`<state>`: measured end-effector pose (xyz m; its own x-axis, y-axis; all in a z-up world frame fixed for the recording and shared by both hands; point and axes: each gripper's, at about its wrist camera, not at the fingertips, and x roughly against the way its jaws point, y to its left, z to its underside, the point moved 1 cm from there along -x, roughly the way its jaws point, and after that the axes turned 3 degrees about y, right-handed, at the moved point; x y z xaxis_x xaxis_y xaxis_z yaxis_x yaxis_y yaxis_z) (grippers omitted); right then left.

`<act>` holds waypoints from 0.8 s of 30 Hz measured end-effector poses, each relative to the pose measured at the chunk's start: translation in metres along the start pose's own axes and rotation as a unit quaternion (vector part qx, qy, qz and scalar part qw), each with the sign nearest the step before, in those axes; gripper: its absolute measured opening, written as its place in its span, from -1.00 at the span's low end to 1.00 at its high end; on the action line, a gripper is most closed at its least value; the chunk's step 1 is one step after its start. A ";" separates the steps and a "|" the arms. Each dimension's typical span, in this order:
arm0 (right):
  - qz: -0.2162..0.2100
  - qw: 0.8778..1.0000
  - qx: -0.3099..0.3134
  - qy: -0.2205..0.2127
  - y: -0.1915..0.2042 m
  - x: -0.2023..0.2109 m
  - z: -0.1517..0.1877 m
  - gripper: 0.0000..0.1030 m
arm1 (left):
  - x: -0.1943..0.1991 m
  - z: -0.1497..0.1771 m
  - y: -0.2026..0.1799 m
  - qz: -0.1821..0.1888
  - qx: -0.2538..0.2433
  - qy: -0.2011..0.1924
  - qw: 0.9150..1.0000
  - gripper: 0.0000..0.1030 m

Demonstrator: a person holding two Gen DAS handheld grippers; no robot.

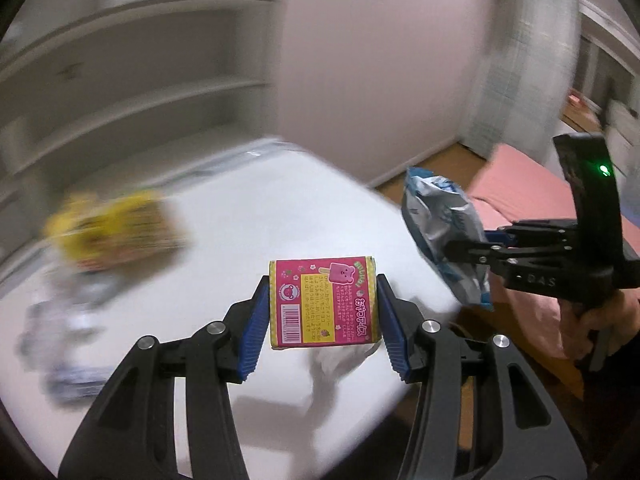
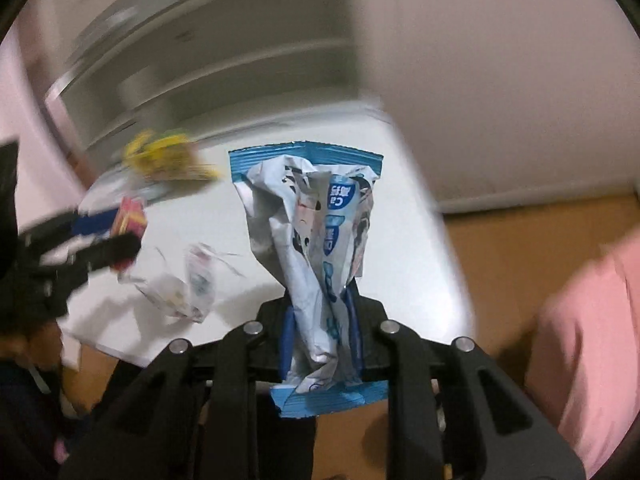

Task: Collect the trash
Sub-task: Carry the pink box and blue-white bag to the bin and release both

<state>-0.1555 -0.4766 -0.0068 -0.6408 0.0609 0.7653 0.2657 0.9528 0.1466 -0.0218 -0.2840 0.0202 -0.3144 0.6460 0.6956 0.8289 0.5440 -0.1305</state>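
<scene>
My left gripper (image 1: 322,308) is shut on a small pink and yellow snack box (image 1: 323,303) and holds it above the white table (image 1: 240,208). My right gripper (image 2: 320,320) is shut on a crumpled blue and white wrapper (image 2: 312,240), held upright above the table's right end. In the left wrist view the right gripper (image 1: 470,254) and the blue and white wrapper (image 1: 444,236) show at the right. In the right wrist view the left gripper (image 2: 116,236) and the snack box (image 2: 130,216) show at the left.
A blurred yellow packet (image 1: 116,232) and clear crumpled wrappers (image 1: 68,328) lie on the table's left side. Another clear wrapper (image 2: 188,284) lies near the front edge. A pink bed (image 1: 532,208) stands to the right over a wooden floor (image 2: 520,248). White shelves (image 1: 120,80) stand behind.
</scene>
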 end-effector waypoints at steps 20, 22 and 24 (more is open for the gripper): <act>0.054 0.956 -0.288 0.021 -0.241 0.029 0.202 -0.57 | -0.189 0.010 -0.220 0.170 -0.096 0.112 0.974 -0.04; 0.053 0.954 -0.295 0.026 -0.247 0.024 0.206 -0.57 | -0.200 0.014 -0.228 0.170 -0.099 0.123 0.973 -0.04; 0.051 0.953 -0.298 0.029 -0.251 0.021 0.211 -0.57 | -0.205 0.018 -0.235 0.168 -0.102 0.130 0.972 -0.04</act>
<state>-0.3880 -0.6515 -0.1595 -0.5530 0.1103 0.8258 0.6975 0.6034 0.3865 -0.1607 -0.5347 -0.1050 0.0953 0.5976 0.7961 0.9475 0.1908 -0.2566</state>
